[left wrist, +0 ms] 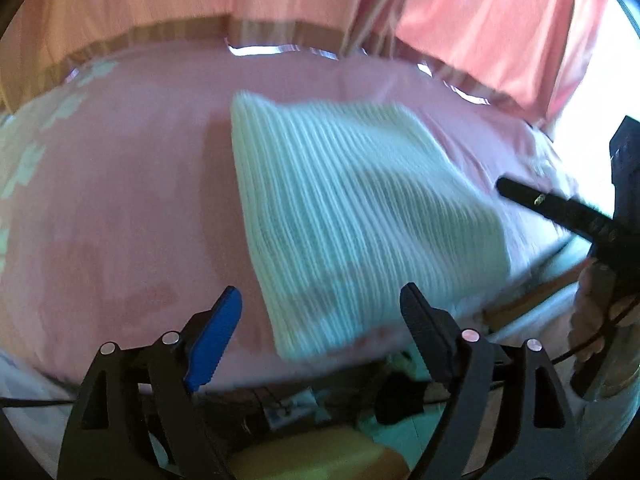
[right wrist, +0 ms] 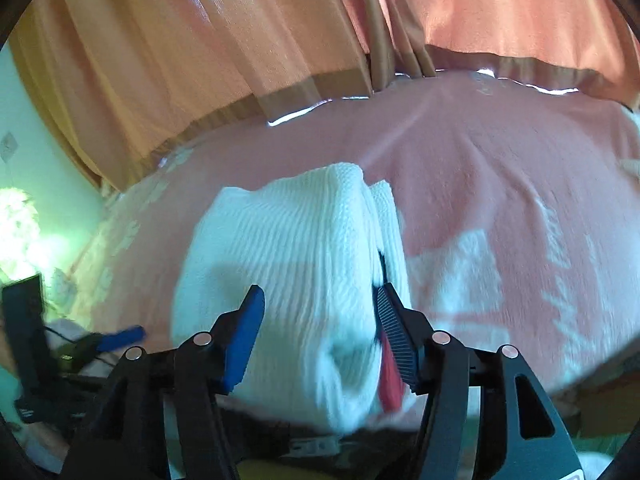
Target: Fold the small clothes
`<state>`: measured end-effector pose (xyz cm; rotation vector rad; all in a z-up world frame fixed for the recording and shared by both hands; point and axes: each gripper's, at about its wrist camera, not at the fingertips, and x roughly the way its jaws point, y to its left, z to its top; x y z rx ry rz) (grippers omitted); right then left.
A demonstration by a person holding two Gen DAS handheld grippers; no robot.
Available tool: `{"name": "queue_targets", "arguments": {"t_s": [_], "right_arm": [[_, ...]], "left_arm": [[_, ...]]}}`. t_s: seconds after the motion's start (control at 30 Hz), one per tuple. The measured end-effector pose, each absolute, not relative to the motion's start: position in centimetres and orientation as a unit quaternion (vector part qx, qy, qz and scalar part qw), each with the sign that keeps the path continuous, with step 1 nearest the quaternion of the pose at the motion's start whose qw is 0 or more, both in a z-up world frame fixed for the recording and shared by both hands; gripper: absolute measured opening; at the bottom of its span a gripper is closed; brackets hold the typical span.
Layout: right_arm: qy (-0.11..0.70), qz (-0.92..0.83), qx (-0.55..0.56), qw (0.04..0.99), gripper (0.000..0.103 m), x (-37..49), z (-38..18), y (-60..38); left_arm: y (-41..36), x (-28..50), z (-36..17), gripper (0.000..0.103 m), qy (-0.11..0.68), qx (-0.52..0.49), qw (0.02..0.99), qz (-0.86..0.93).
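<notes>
A white ribbed knit garment (left wrist: 352, 208) lies folded on the pink bedspread (left wrist: 120, 200). My left gripper (left wrist: 320, 320) is open and empty, just before the garment's near edge. The right gripper's black finger (left wrist: 560, 208) shows at the garment's right side in the left wrist view. In the right wrist view the garment (right wrist: 288, 264) is a thick folded bundle, with a red piece (right wrist: 390, 376) showing at its right edge. My right gripper (right wrist: 320, 316) is open with the bundle's near end between its fingers. The left gripper's blue finger (right wrist: 120, 338) shows far left.
Orange curtains (left wrist: 480, 20) hang behind the bed, also in the right wrist view (right wrist: 200, 40). The bedspread (right wrist: 500, 200) has white patterns. The bed's near edge and clutter (left wrist: 288, 404) lie below my left gripper. A pale green wall (right wrist: 24, 152) is at the left.
</notes>
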<state>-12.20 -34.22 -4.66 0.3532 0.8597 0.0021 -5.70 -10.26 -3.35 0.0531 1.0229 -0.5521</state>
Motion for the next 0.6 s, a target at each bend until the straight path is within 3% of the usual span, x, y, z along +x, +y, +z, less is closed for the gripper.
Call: {"name": "queue_targets", "arguments": {"t_s": [0.03,0.07,0.1,0.23,0.4,0.6], "right_arm": [[0.431,0.002,0.167,0.887,0.055,-10.9,-5.8,-34.3],[0.448,0.002,0.164,0.879,0.023,-9.7,-7.0,-34.3],[0.462,0.002,0.16,0.872,0.014,-9.1,-7.8,-34.3],[0.437,-0.028,0.168,0.883,0.013,-9.7,-7.0,-36.2],[0.475,-0.03,0.161,0.865,0.027,-9.2,-9.5,-36.5],[0.452,-0.041,0.152,0.878,0.061,-9.4,-7.4,-35.7]], "left_arm": [[-10.4,-5.1,-3.2,0.079,0.479,0.024,0.84,-0.254],[-10.6,-4.4,-3.1,0.079,0.475,0.02,0.843,-0.249],[-10.9,-3.9,-3.1,0.079,0.475,0.018,0.846,-0.244],[-11.8,-2.4,-3.2,0.079,0.468,0.019,0.852,-0.236],[-12.7,-0.9,-4.8,0.079,0.484,0.022,0.845,-0.226],[-13.9,-0.1,-5.9,0.083,0.507,0.023,0.834,-0.218]]}}
